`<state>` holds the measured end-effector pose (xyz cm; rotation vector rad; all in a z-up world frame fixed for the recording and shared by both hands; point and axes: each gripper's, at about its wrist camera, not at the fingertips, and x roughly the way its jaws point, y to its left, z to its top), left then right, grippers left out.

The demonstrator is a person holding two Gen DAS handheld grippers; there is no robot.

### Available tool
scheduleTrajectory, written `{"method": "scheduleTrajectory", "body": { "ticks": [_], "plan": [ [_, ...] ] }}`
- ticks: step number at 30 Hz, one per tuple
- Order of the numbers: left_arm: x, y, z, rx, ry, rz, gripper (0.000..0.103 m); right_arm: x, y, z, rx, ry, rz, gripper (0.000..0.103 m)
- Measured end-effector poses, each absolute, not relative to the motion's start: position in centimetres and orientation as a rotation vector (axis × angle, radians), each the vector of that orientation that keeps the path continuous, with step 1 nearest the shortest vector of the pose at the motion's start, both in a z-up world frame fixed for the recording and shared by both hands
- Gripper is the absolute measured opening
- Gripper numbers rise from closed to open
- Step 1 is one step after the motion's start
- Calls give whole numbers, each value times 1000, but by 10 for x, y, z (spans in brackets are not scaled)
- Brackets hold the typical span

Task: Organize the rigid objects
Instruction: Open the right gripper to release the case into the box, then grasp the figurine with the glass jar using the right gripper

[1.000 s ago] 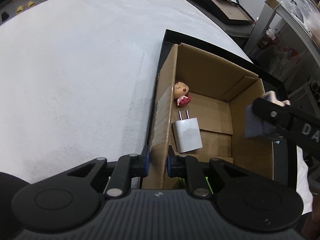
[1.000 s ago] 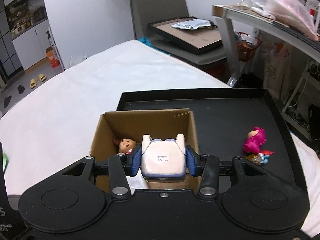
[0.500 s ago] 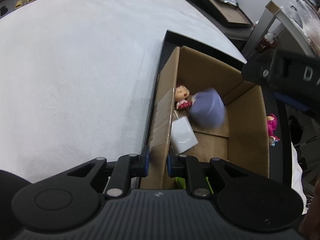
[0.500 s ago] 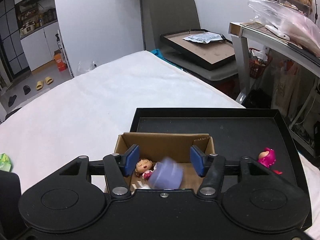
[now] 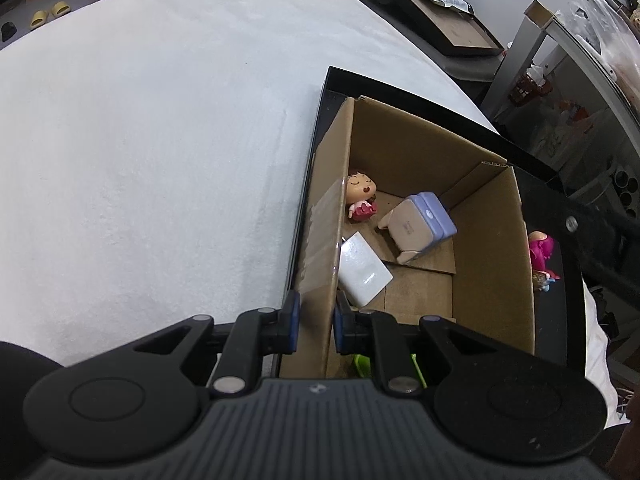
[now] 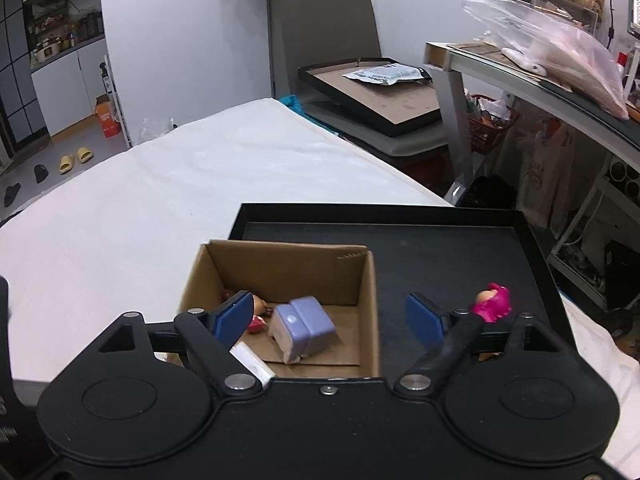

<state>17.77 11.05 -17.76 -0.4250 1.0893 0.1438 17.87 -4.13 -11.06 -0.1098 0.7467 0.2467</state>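
Fingers (image 5: 289, 318) of the left gripper (image 5: 314, 320) pinch the near left wall of the cardboard box (image 5: 492, 248), which stands on the black tray (image 6: 460, 264). Right gripper (image 6: 332, 316) hangs spread wide and empty above it. Inside, the purple case (image 5: 420, 228) lies tilted beside the doll (image 5: 360, 196) and the white charger (image 5: 362, 268). Out on the tray, right of the box, sits a pink figure (image 6: 492, 304).

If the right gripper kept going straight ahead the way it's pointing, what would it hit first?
Probably the brown cardboard box: the open right gripper points over its near edge toward the lavender and cream case inside. Depth is unclear, so it might pass above.
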Motion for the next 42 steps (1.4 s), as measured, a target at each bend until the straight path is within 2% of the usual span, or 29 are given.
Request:
{"method": "scheduleTrajectory", "body": {
  "ticks": [4, 14, 21, 26, 35, 42],
  "plan": [
    [179, 107, -176, -404, 1100, 161, 16, 174, -51, -112, -129, 726, 235, 94],
    [184, 99, -172, -349, 1122, 223, 21, 174, -79, -119, -104, 697, 195, 103],
    [189, 93, -171, -301, 1144, 261, 28, 180, -100, -126, -88, 692, 187, 103],
    [193, 84, -171, -249, 1146, 273, 41, 188, -117, -136, -58, 701, 178, 103],
    [202, 71, -178, -176, 1176, 324, 47, 211, -146, -167, -28, 711, 142, 103],
    [214, 60, -184, -133, 1197, 363, 47, 228, -173, -196, 96, 774, 29, 102]
  ]
}}
